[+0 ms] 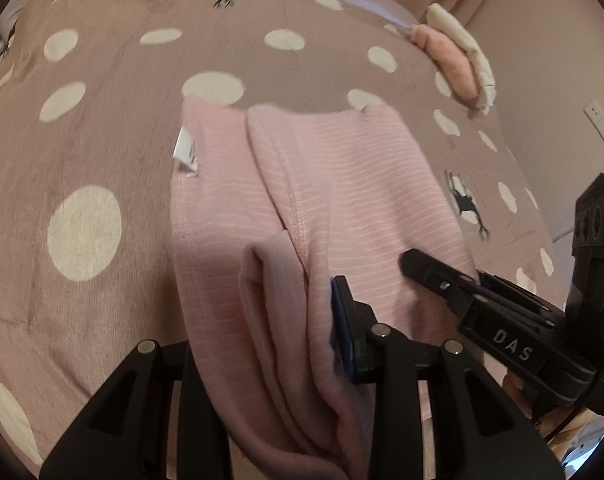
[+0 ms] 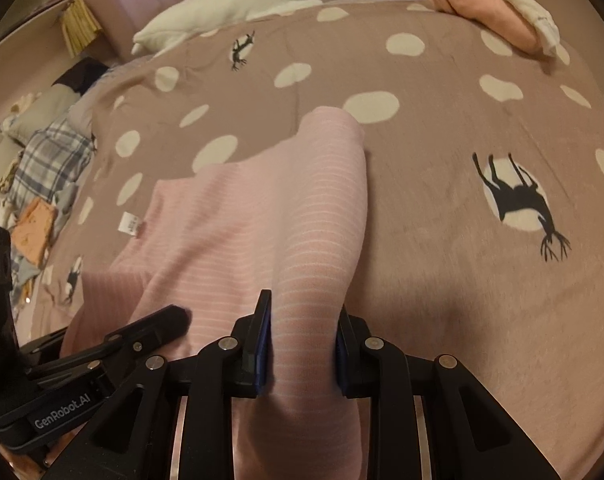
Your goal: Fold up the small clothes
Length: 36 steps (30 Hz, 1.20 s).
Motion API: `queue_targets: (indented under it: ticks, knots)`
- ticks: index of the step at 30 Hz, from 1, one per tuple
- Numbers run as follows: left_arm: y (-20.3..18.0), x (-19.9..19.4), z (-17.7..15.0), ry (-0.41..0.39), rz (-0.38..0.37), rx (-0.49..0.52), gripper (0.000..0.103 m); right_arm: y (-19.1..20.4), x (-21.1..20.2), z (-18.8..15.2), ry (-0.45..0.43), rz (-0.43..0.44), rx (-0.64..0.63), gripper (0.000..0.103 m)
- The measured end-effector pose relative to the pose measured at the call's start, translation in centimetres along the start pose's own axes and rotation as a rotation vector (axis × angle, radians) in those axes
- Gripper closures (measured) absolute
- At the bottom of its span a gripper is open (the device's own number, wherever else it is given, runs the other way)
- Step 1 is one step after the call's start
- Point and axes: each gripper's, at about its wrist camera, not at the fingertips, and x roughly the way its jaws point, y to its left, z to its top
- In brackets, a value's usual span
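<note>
1. Gripping a bunched fold of the pink, white-striped knit garment (image 2: 286, 208): right gripper (image 2: 302, 344), jaws narrowed, both blue pads pressed on the cloth.
2. Holding the same garment's (image 1: 321, 184) plain pink cuff end: left gripper (image 1: 302, 340), jaws partly closed, cloth filling the gap; only one blue pad in sight, at 3 o'clock of the fold, the other hidden behind fabric.
3. Lying across the mauve, cream-dotted bedspread (image 2: 441, 248) with black deer prints: rest of the garment, spread from the grippers toward 12 o'clock, near end lifted off the cover.
4. Showing at 9 o'clock of the garment: small white care label (image 1: 186, 152).
5. Reaching in at 4 o'clock of the left wrist view: right gripper (image 1: 413, 264), tips over the striped cloth.
6. Reaching in at 8 o'clock of the right wrist view: left gripper (image 2: 170, 320), beside the cloth.
7. Resting at 1 o'clock on the bedspread, well apart from the held garment: folded pink and cream clothes pile (image 2: 497, 12).
8. Lying at 11 o'clock: white plush goose (image 2: 254, 0) with orange beak.
</note>
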Motion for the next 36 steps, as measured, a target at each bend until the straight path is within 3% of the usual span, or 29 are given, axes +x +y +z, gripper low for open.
queue_targets:
  ticks: [8,15,20,25,28,32,34,36]
  knots:
    - [1.0,0.3,-0.5,0.019,-0.004,-0.053,0.061,-0.3,0.2,-0.4,0.019,-0.037,0.022,0.073]
    - [1.4,-1.3,-1.3,0.014,-0.015,-0.08,0.054,-0.6,-0.5,-0.8,0.034,-0.075,0.027,0.064]
    - [0.8,-4.9,-1.3,-0.057,-0.021,-0.06,0.038,-0.2,-2.5,-0.8,-0.008,-0.111,0.022,0.063]
    - [-0.3,-9.9,-1.2,-0.187,-0.048,-0.025,0.013,0.9,-6.4,-0.5,-0.116,-0.084,-0.003,0.029]
    - [-0.7,-12.4,-1.2,-0.248,-0.089,0.005,0.001,2.0,-8.7,-0.2,-0.173,-0.098,-0.029,0.022]
    - [-1.2,-15.2,-1.4,-0.307,-0.112,0.033,0.001,3.5,-11.8,-0.2,-0.264,-0.082,-0.078,0.013]
    - [-1.6,-16.4,-1.6,-0.337,-0.097,0.051,0.001,4.0,-12.9,-0.3,-0.305,-0.069,-0.089,0.004]
    - [-1.7,-17.3,-1.8,-0.365,-0.073,0.074,0.0,4.5,-14.0,-0.4,-0.346,-0.048,-0.102,0.003]
